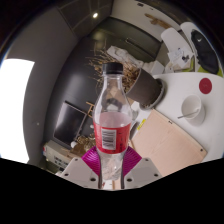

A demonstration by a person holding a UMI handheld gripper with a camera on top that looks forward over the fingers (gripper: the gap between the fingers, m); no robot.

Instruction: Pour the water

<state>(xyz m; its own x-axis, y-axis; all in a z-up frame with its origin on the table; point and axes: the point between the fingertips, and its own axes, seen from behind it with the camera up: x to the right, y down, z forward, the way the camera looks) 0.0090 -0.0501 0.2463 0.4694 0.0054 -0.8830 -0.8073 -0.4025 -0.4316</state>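
Gripping a capped water bottle (pixel 112 118) with a red label, the gripper (pixel 111 168) pinches its lower body, upright above a cluttered table (pixel 172 140).

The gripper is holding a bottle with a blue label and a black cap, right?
Not quite. The gripper view shows the label is red, not blue. The rest holds: the gripper is holding the bottle, its fingers pressed on the lower part, and the cap is black.
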